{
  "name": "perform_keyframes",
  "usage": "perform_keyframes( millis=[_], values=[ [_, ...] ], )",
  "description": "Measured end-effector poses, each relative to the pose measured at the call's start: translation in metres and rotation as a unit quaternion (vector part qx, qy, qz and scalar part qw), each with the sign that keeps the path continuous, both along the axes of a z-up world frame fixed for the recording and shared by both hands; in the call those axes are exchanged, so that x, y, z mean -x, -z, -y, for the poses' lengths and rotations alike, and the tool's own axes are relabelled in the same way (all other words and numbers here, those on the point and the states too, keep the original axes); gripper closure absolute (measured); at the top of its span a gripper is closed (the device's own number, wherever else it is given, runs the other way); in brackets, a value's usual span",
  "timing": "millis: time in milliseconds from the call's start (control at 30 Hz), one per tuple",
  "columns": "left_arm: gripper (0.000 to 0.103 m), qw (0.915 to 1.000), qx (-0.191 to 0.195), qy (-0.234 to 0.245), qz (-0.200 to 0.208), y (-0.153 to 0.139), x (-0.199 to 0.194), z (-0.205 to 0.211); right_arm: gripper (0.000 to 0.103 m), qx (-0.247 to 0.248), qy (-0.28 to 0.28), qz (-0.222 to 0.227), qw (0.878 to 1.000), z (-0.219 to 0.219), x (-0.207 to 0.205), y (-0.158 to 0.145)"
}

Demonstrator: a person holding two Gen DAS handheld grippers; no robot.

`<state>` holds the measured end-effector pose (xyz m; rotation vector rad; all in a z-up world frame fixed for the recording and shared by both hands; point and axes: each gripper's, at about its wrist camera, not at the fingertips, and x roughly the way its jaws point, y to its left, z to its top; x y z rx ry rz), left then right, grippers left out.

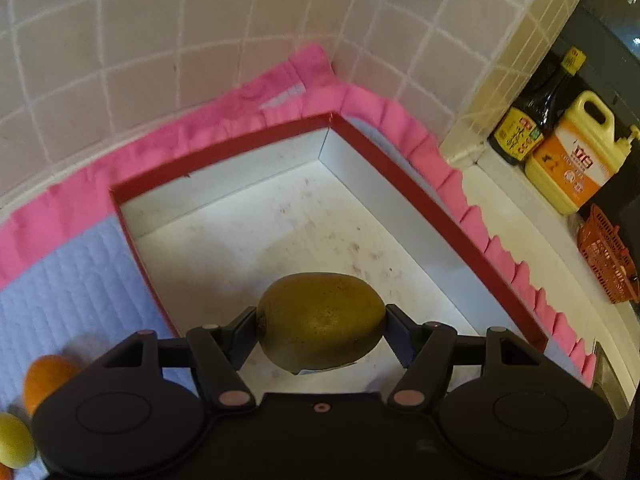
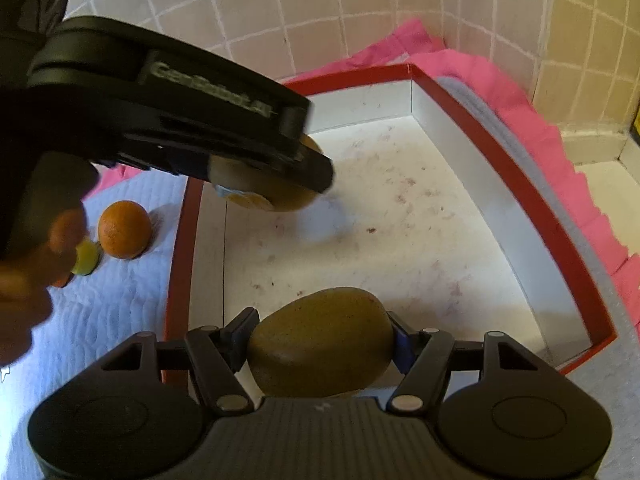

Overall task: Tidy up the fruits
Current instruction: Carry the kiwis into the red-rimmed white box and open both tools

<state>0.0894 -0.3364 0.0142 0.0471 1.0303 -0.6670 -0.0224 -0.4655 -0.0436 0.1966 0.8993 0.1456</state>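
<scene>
The box (image 1: 420,184) is red outside and white inside, its floor speckled with dark marks. It sits on a pale blue quilted mat (image 1: 68,280) with a pink frill (image 1: 476,216). Both kiwis (image 1: 320,320) (image 2: 320,340) are brown-green, the orange (image 2: 124,230) is bright orange, and the wall tiles (image 1: 160,40) are beige.

place: home kitchen | evidence: tiled wall (image 1: 120,60) ahead of the tongs | dark sauce bottle (image 1: 532,108) and yellow oil jug (image 1: 576,152) on counter ledge, far right of them
</scene>
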Motion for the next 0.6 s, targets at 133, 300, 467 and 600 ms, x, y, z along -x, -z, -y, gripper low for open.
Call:
perform_keyframes(
  millis=[133,300,467,600],
  values=[
    [0.024,0.9999,-0.009,0.002,-0.004,0.001,-0.006,0.004,0.034,-0.007,-0.001,-0.007,1.0,0.0,-0.005,0.005],
    [0.022,0.9992,-0.023,0.002,0.032,-0.015,-0.006,0.003,0.029,-0.005,-0.004,0.015,1.0,0.0,0.005,-0.01],
    [0.022,0.997,-0.026,-0.019,0.071,-0.041,-0.004,-0.015,0.026,-0.041,0.014,0.038,0.998,0.008,0.014,-0.033],
    [0.022,0.9947,-0.029,-0.029,0.095,-0.063,-0.001,-0.036,0.026,-0.05,0.023,0.062,0.997,0.006,0.017,-0.055]
  ],
)
